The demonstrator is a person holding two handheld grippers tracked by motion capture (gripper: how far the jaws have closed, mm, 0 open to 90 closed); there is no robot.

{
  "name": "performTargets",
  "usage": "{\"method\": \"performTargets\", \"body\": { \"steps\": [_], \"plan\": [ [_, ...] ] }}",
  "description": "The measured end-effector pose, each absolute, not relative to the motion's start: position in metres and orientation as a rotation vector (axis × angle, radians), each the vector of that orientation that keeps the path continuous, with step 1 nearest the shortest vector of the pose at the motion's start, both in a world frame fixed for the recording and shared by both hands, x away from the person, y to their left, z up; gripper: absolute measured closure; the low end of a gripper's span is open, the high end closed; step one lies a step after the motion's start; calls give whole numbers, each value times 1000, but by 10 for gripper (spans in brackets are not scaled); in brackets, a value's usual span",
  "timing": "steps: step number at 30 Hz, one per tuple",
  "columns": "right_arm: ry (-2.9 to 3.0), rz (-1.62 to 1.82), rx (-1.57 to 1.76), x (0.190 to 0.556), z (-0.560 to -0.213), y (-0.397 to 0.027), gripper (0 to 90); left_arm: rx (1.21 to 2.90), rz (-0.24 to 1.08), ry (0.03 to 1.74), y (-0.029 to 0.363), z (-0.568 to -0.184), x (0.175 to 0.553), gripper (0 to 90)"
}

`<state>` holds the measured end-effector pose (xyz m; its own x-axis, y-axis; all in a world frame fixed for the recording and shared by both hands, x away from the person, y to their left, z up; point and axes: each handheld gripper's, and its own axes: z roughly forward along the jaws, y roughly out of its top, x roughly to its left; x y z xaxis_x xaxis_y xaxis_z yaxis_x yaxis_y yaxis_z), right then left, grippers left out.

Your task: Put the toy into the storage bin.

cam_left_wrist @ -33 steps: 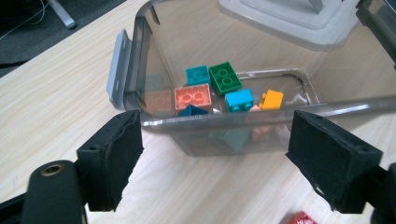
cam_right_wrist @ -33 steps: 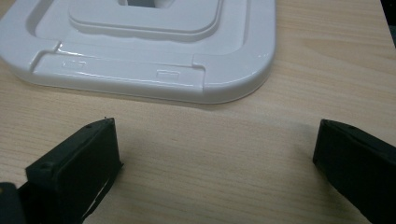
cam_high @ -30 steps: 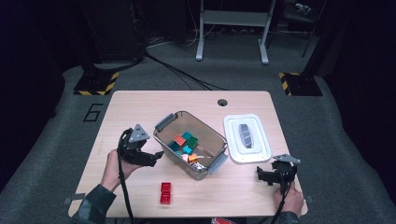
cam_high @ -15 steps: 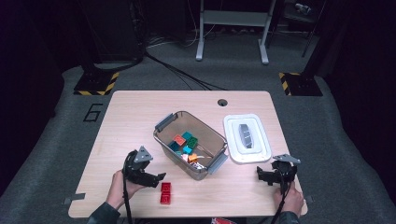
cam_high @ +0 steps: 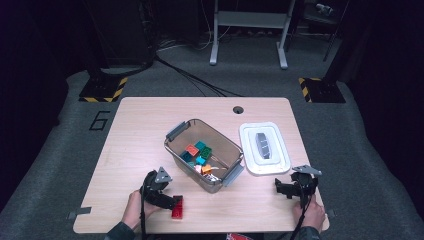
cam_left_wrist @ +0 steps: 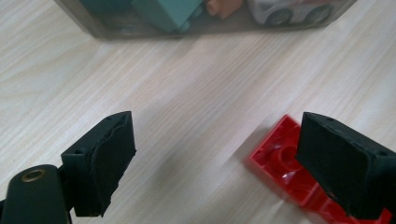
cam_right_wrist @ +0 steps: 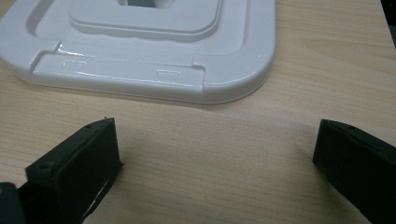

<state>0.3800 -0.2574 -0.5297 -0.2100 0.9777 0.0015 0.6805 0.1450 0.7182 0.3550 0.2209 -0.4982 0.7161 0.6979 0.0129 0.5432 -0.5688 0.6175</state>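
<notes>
In the high view, the left hand-held gripper point(cam_high: 167, 200) is sitting low at the lower left of the frame, and the red building brick point(cam_high: 177, 207) is lying on the bench point(cam_high: 135, 135) directly against its tip, just to the right. The brick's long axis is running roughly up and down the frame, toward the clear storage bin point(cam_high: 205, 155) of coloured blocks near the middle. The left hand point(cam_high: 134, 209) is much the nearer one to the brick; the right hand-held gripper point(cam_high: 287, 188) is resting well apart at the lower right, just below the white bin lid point(cam_high: 263, 148).

The left gripper view is giving what the high view cannot: the jaws are standing apart, having just been opening, and the brick point(cam_left_wrist: 285, 163) is lying at the lower right, partly under the right-hand jaw instead of centred between the two. Nothing is being pressed. A sideways shift toward the brick looks needed before closing.

The right gripper view is showing its jaws wide apart over bare wood, with the lid's edge point(cam_right_wrist: 154, 88) across the upper frame.
</notes>
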Motion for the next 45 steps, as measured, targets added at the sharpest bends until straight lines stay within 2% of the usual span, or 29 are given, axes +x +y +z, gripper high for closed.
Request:
{"method": "performTargets", "body": {
  "steps": [13,20,27,34,39,40,45],
  "plan": [
    [1955,829,1581,380,-530,-257,0,2289,387,1014,243,-489,367,135],
    [1955,830,1581,380,-530,-257,0,2250,362,1017,229,-489,360,130],
    [1955,830,1580,380,-530,-257,0,2301,383,1021,216,-497,360,147],
    [1955,829,1581,380,-530,-257,0,2329,400,1037,228,-497,356,163],
    [1955,829,1581,380,-530,-257,0,2327,374,1005,236,-496,355,291],
    [1955,829,1581,380,-530,-257,0,2327,374,1005,236,-496,355,351],
    [1955,830,1580,380,-530,-257,0,2320,366,994,232,-495,356,380]
  ]
}}
